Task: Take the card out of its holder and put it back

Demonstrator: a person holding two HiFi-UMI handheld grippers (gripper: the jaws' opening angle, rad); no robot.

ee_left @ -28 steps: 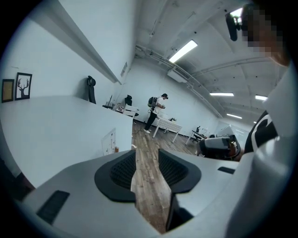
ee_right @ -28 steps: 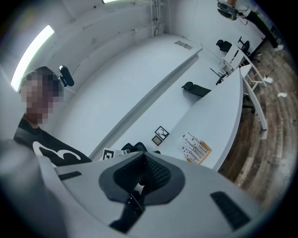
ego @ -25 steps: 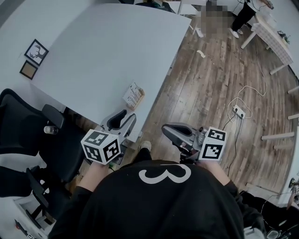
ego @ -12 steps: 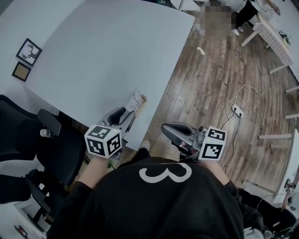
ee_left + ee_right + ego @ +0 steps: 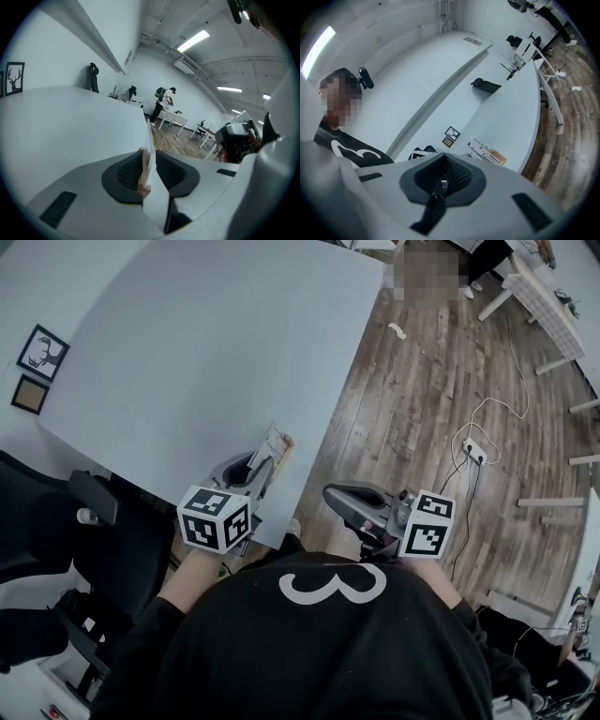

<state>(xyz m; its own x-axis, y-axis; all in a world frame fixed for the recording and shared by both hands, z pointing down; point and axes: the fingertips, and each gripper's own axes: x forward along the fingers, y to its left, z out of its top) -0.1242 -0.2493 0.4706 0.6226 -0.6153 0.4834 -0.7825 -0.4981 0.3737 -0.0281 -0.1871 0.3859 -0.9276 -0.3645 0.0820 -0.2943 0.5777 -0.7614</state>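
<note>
White table [image 5: 70,122] spreads beyond my left gripper [image 5: 147,161], whose jaws, just closing, clamp the wooden holder [image 5: 143,173] with the card [image 5: 150,145] standing inside; my right gripper [image 5: 440,183] is closed, empty.

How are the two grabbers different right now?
The left gripper is at the white table's edge; the right gripper hangs over the wooden floor. The left gripper's fingers have just been closing and hold the wooden card holder, with its card, between them; the right gripper's fingers are shut together on nothing. Both are grey and carry a marker cube.
</note>
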